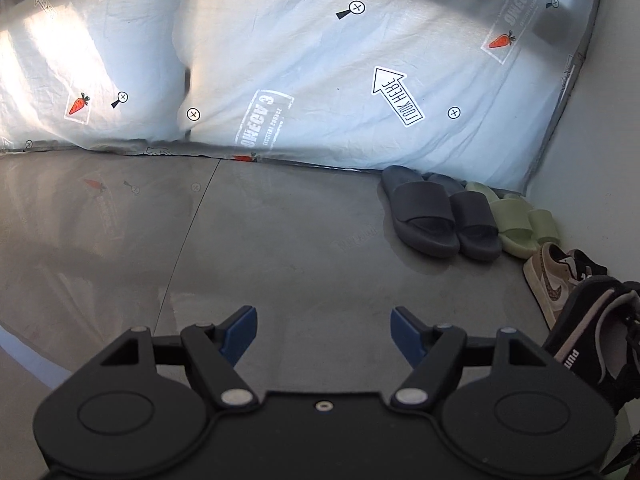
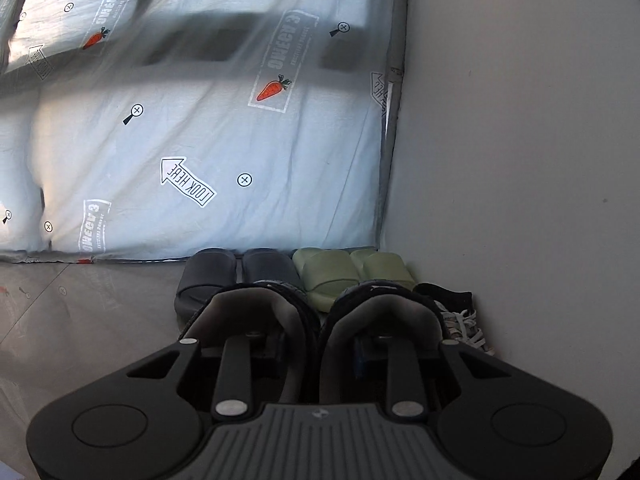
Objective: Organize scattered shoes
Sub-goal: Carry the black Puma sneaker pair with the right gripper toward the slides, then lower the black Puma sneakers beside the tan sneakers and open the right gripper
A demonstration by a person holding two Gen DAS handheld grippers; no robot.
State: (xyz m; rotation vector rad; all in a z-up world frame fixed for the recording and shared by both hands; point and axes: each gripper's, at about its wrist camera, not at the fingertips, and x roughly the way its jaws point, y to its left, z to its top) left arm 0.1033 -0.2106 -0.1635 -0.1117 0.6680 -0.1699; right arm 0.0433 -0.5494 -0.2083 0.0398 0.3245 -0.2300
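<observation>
Black suede sneakers [image 2: 316, 320], a pair with padded grey collars, are pinched by the right gripper [image 2: 318, 354], one finger inside each, above the glossy floor [image 1: 280, 240] near rubbery dark slides [image 1: 436, 216]; the left gripper [image 1: 323, 334] gapes wide, empty
</observation>
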